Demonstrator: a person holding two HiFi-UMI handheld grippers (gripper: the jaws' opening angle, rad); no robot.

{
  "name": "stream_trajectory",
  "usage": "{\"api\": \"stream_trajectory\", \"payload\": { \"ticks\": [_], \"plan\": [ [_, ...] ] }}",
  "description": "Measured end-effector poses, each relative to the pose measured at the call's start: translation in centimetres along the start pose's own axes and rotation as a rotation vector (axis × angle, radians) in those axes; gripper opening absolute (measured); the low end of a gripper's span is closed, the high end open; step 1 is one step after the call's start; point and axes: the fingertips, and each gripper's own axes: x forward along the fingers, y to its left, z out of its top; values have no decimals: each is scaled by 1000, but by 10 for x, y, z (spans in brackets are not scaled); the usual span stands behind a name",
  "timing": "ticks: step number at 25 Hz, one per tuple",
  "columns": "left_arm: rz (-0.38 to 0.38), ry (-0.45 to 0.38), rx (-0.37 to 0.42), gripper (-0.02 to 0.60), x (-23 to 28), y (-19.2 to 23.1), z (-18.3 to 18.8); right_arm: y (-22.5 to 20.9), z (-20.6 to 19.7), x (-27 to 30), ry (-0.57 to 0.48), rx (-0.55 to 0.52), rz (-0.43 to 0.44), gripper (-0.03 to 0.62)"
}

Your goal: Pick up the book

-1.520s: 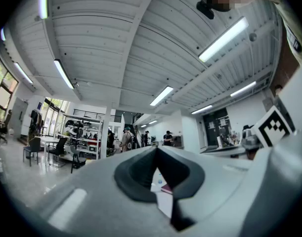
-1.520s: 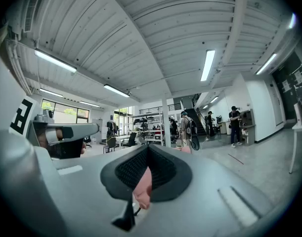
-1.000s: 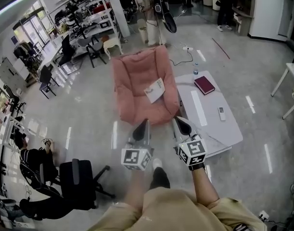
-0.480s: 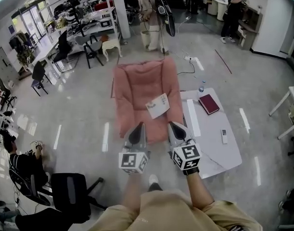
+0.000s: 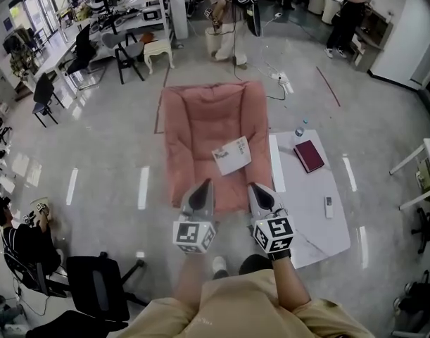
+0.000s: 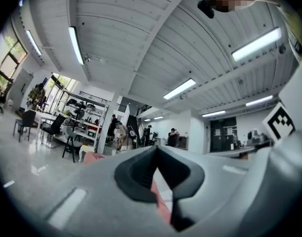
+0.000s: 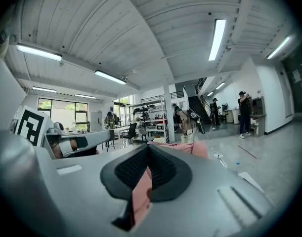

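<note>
An open white book (image 5: pixel 232 155) lies on the seat of a pink lounge chair (image 5: pixel 200 129) in the head view. A dark red book (image 5: pixel 309 155) lies on the low white table (image 5: pixel 320 220) to the chair's right. My left gripper (image 5: pixel 203 186) hovers over the chair's near edge, shut and empty. My right gripper (image 5: pixel 257 189) is beside it, near the gap between chair and table, also shut with nothing held. In the left gripper view the left gripper's (image 6: pixel 156 149) jaws meet, with pink chair showing below them. The right gripper view shows the right gripper (image 7: pixel 148 147) the same way.
A small remote (image 5: pixel 329 206) and a water bottle (image 5: pixel 300 129) are on the table. A black office chair (image 5: pixel 95 284) stands at the lower left beside a seated person (image 5: pixel 17 238). Desks, chairs and standing people fill the back of the room.
The pink chair and the table have come closer and lower in the head view as I walk toward them. Both grippers keep their pose and stay shut.
</note>
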Motion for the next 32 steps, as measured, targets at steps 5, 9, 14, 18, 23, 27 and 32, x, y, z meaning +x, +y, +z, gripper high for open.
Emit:
{"api": "stream_trajectory", "payload": {
  "ticks": [5, 9, 14, 18, 23, 27, 32],
  "plan": [
    [-25, 37, 23, 0, 56, 8, -16, -40, 8, 51, -46, 39, 41, 5],
    [6, 53, 64, 0, 121, 14, -16, -92, 29, 97, -77, 49, 70, 5],
    [11, 55, 111, 0, 210, 6, -24, -171, 57, 144, -135, 46, 103, 5],
    [-7, 93, 119, 1, 261, -6, -35, -220, 68, 167, -135, 58, 116, 5],
    [-17, 230, 158, 2, 305, -10, -88, -281, 39, 192, -73, 113, 109, 5],
    [-23, 350, 144, 2, 327, 9, -139, -306, -2, 216, 11, 159, 100, 5],
    [-75, 484, 156, 2, 360, 48, -208, -328, -51, 253, 101, 190, 63, 5]
  ]
}}
